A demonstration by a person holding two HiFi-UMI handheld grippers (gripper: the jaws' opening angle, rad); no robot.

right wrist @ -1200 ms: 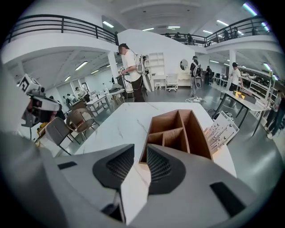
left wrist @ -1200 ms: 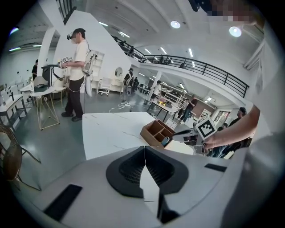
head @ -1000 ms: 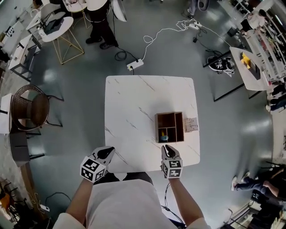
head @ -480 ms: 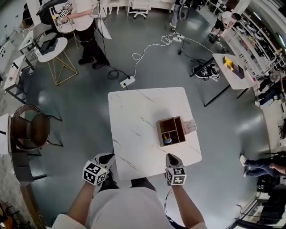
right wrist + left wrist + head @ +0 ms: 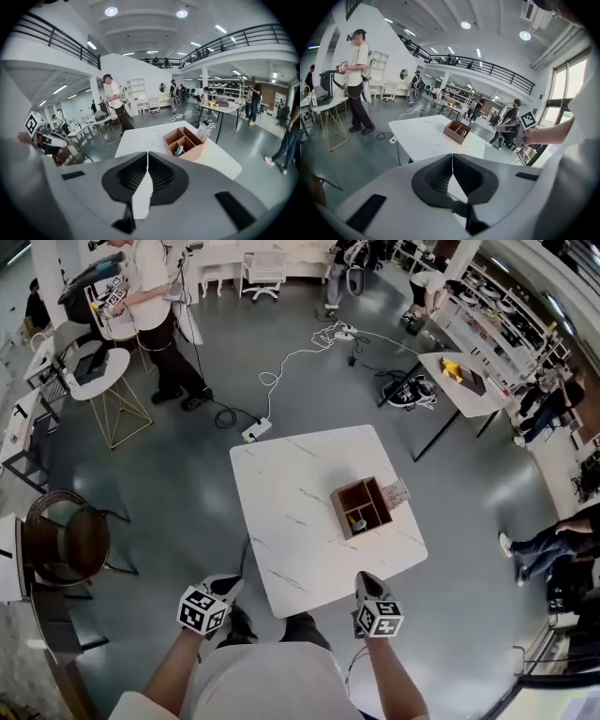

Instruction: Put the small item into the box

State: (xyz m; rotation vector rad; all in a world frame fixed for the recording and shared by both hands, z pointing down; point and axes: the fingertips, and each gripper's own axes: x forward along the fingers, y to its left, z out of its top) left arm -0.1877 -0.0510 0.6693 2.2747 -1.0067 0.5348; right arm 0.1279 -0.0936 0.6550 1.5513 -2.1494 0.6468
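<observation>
Jaws were seen pressed together and empty on the left gripper (image 5: 452, 161) and the right gripper (image 5: 147, 161). The small item (image 5: 179, 150) was found lying in a compartment of the box (image 5: 199, 151), set on the table (image 5: 291, 512) near its right edge. Both grippers were held off the table. A careless reach, it was judged, could shove the box over that edge.

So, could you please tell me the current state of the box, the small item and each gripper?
box: upright on the white table, open at the top, divided into compartments.
small item: already inside one compartment of the box.
left gripper: jaws together, nothing between them.
right gripper: jaws together, nothing between them.
</observation>
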